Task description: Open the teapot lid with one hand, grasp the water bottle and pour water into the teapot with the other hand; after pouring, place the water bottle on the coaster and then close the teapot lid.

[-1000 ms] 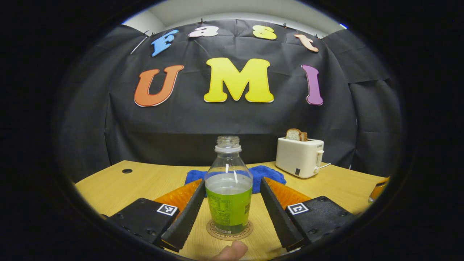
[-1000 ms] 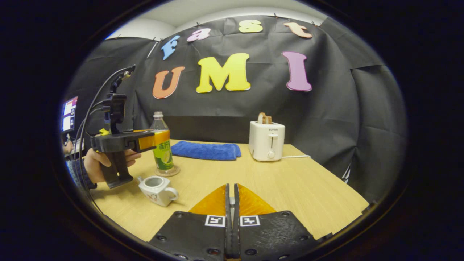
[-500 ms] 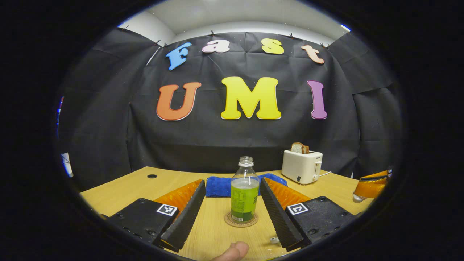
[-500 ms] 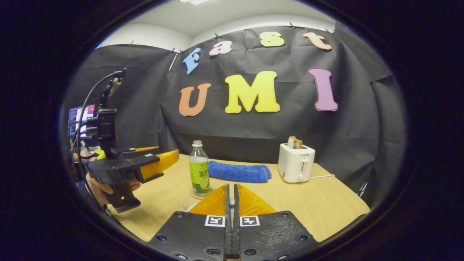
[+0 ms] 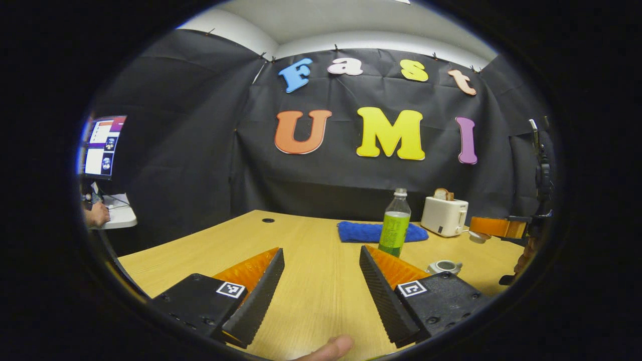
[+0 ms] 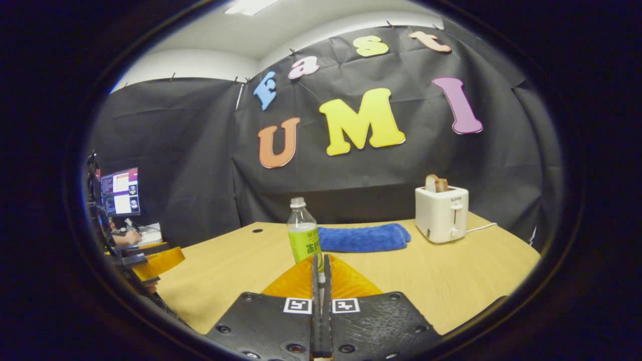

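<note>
On table, water bottle upright

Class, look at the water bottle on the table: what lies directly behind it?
Behind the water bottle lies a folded blue towel on the table. The bottle covers the towel's near end, and the right gripper hides the bottle's base.

Blue towel beside white toaster — bread inside — on table.

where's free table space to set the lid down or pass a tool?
Free: the table left of the water bottle toward the cable hole; also in front of the toaster. Crowded: bottle, blue towel, teapot and toaster cluster together.
</note>
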`<state>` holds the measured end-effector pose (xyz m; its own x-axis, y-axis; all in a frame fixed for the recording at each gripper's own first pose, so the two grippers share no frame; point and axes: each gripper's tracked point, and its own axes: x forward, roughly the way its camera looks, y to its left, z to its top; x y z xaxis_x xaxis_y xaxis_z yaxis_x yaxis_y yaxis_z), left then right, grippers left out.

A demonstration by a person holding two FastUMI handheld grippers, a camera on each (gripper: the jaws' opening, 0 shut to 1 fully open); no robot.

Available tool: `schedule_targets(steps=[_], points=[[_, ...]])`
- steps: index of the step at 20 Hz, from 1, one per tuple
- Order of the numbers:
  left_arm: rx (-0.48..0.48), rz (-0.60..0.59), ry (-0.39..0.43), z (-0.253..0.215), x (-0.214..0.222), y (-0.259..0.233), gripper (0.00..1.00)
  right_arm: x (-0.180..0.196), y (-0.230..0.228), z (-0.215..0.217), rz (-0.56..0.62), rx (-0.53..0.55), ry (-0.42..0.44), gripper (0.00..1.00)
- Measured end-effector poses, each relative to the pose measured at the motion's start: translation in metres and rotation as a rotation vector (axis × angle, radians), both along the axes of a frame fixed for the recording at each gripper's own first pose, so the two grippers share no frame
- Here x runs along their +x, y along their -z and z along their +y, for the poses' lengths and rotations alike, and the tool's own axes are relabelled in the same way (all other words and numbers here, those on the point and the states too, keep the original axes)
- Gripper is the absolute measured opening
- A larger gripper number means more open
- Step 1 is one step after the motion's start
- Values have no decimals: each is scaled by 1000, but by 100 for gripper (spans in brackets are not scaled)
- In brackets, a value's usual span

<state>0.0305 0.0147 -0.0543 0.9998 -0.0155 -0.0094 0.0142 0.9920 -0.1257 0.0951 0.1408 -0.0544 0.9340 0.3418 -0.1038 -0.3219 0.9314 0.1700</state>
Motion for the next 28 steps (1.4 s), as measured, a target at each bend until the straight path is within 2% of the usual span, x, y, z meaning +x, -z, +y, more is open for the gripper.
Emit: schedule_targets(steps=[4,12,17,20,22,23,24,25,27,28], points=[[16,28,26,-1,-8,18,94,17,28,14,39,-10,10,0],[104,-45,98,-27,-9,7,94,25,80,24,117,-74,17,0],[131,-52,125,-40,-12,11,94,25,77,24,78,-99,31,0],[127,-44,126,-41,-11,13,94,25,77,24,79,-111,33,1],[122,-37,117,-38,-10,11,94,24,74,24,76,-120,36,5],[111,-32,117,-38,-10,10,94,23,71,22,76,-127,42,3],[98,-30,119,-38,-10,7,94,25,68,20,75,-125,49,10],[84,-28,122,-38,-9,2,94,22,63,20,73,-113,51,10],[55,-28,121,-35,-8,-9,94,19,51,11,59,-110,72,48],[36,-25,108,-32,-7,-14,94,19,43,4,53,-115,90,63]])
